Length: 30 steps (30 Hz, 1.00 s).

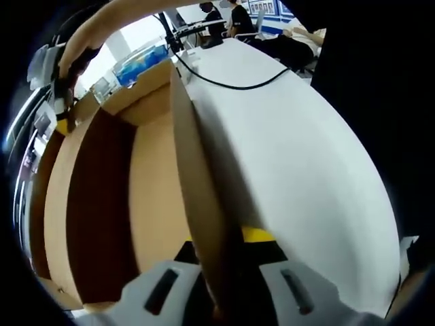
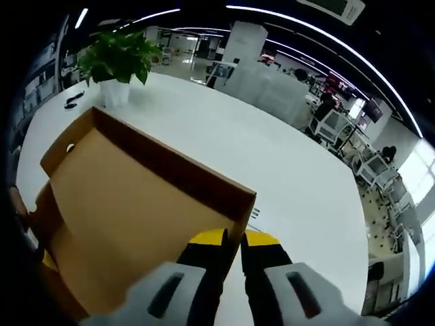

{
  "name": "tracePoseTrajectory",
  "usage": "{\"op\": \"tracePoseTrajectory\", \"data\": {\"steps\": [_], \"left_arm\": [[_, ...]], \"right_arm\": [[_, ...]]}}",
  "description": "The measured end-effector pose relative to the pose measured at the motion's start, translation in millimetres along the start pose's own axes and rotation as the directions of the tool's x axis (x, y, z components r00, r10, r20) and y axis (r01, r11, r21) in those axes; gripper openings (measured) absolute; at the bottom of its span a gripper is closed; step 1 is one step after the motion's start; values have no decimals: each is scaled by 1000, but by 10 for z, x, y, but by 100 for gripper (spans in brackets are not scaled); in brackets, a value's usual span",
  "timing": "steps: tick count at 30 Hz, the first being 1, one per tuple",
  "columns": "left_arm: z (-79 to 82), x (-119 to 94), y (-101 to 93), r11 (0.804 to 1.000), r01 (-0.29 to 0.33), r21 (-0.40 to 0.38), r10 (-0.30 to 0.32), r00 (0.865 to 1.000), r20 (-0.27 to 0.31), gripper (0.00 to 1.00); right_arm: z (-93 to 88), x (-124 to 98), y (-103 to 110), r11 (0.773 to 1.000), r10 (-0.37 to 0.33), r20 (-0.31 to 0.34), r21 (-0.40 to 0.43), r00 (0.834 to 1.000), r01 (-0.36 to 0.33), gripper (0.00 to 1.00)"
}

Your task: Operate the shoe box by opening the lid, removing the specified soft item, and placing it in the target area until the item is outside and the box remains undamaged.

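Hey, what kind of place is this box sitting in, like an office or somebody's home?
Most likely an open-plan office. The cardboard box sits on a large white table with a potted plant; behind are desks with monitors, long ceiling light strips, and seated people.

box interior [image 1: 102, 224]: dark, contents unreadable | box wall [image 1: 200, 224]: hides left gripper's jaw tips

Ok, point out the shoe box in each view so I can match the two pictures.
Left gripper view: the shoe box takes the left and centre, one wall running edge-on from bottom centre upward, between the jaws.
Right gripper view: the shoe box spreads over the lower left, its dark-rimmed corner just above the jaws.
Shared landmark: the white table, right of the box in both.
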<state>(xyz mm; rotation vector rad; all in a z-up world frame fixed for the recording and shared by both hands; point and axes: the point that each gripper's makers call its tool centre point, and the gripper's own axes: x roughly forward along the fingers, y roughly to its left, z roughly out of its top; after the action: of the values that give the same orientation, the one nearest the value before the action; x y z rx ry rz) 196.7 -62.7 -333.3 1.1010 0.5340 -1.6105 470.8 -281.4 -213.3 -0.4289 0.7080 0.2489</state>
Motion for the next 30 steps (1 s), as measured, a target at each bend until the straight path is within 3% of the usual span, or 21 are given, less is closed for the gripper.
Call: {"op": "tracePoseTrajectory", "data": {"steps": [13, 19, 30], "left_arm": [[-11, 7, -7, 1000, 8, -21, -8, 1000, -5, 7], [-14, 4, -13, 1000, 9, -28, -10, 1000, -6, 7], [-13, 4, -16, 999, 9, -31, -9, 1000, -7, 7]], "right_arm": [[51, -278, -15, 999, -23, 68, -28, 997, 25, 7], [85, -505, 0, 998, -31, 119, -46, 992, 37, 7], [60, -776, 17, 1000, -9, 208, 2, 978, 9, 6]]}}
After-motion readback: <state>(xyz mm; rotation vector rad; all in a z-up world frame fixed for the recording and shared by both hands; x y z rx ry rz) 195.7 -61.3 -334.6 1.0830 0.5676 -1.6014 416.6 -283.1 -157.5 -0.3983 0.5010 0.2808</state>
